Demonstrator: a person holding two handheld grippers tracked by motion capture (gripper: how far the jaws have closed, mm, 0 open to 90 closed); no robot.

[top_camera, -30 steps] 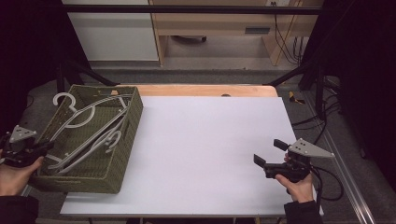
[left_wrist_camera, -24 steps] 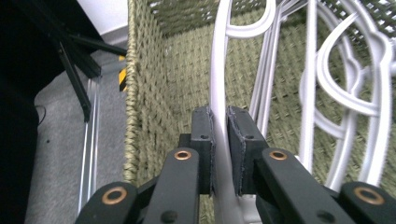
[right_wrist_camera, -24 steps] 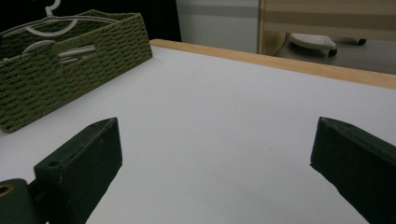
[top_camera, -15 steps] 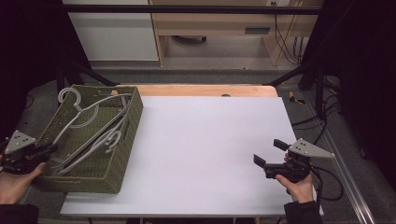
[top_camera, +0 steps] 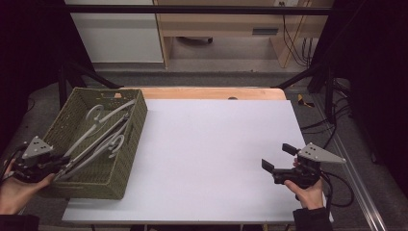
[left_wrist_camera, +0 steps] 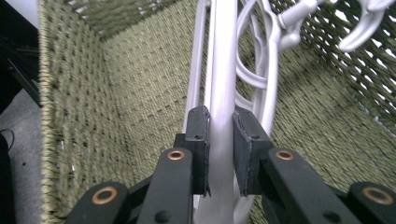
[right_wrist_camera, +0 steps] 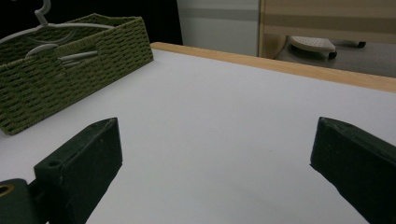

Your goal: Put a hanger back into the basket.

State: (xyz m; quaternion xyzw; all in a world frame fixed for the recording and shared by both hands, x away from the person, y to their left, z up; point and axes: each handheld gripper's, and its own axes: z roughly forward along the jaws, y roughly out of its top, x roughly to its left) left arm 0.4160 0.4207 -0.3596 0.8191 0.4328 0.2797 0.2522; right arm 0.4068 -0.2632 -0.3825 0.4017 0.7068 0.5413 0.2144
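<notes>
We see the left gripper [left_wrist_camera: 219,128] at the near left corner of a green woven basket [top_camera: 129,159], its 2 black pads clenched on the pale grey bar of a plastic clothes hanger [left_wrist_camera: 223,70]; the jaws have just been opening a little, yet the bar sits squeezed between the pads with no gap on either side. From the tongs the hanger runs straight ahead and away, deeper into the basket, and its hook curls at the far end. Just beside the held bar, to its right in the left gripper view, lie more hangers [left_wrist_camera: 271,65] of the same pale plastic, their hooks tangled near the far basket wall. In the high view the left gripper [top_camera: 57,166] sits at the basket's near rim with the hand [top_camera: 14,190] behind it, and the hanger [top_camera: 96,139] slants from the pads up across the basket interior. The basket rests on the left part of a white table [top_camera: 216,144], turned at an angle. The right gripper [top_camera: 278,158] is well apart from the basket, at the near right of the table, with its 2 jaws spread wide and nothing between them; ahead of it in the right gripper view lies bare white table, with the basket [right_wrist_camera: 70,70] far off to its left.
</notes>
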